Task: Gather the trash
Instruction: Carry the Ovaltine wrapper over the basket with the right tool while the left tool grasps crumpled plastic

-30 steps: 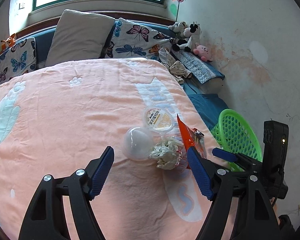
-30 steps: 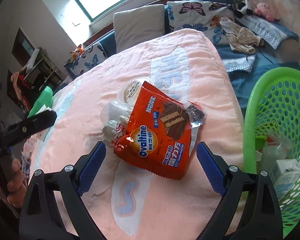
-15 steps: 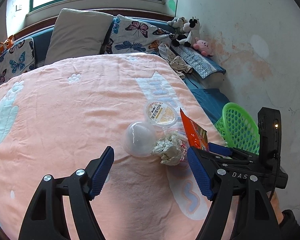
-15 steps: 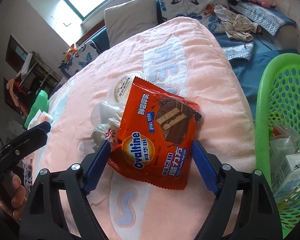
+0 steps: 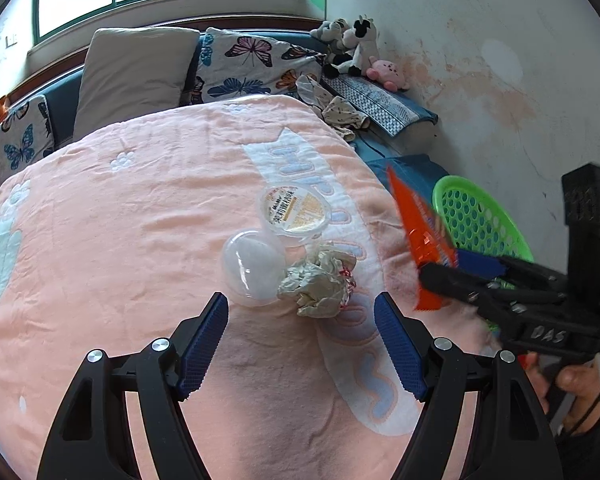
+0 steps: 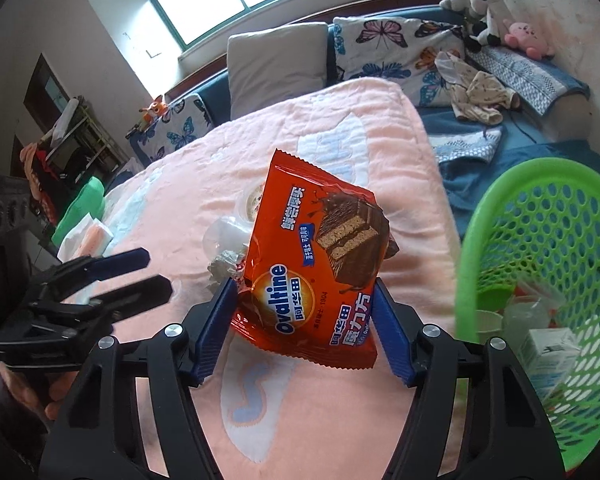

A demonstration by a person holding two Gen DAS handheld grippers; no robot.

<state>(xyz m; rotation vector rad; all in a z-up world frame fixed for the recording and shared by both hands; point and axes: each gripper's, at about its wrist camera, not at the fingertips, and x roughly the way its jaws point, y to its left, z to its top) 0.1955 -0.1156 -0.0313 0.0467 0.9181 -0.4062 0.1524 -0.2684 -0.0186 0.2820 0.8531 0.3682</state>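
Note:
My right gripper (image 6: 302, 312) is shut on an orange Ovaltine snack wrapper (image 6: 320, 256) and holds it lifted above the pink blanket (image 6: 324, 420); the wrapper shows edge-on in the left wrist view (image 5: 422, 236). My left gripper (image 5: 300, 332) is open and empty, just short of a crumpled paper wad (image 5: 320, 284). Beside the wad lie a clear plastic dome lid (image 5: 250, 266) and a sealed pudding cup (image 5: 294, 210). A green mesh basket (image 6: 540, 264) with trash in it stands to the right of the bed.
Pillows (image 5: 140, 68) and plush toys (image 5: 352, 46) line the head of the bed. Clothes (image 5: 340, 112) lie at the bed's right side by the stained wall (image 5: 500, 80). A green bag and tissues (image 6: 84, 216) sit at the far left.
My right gripper closed on the Ovaltine wrapper and lifted it off the blanket. My left gripper moved closer to the paper wad and stayed open.

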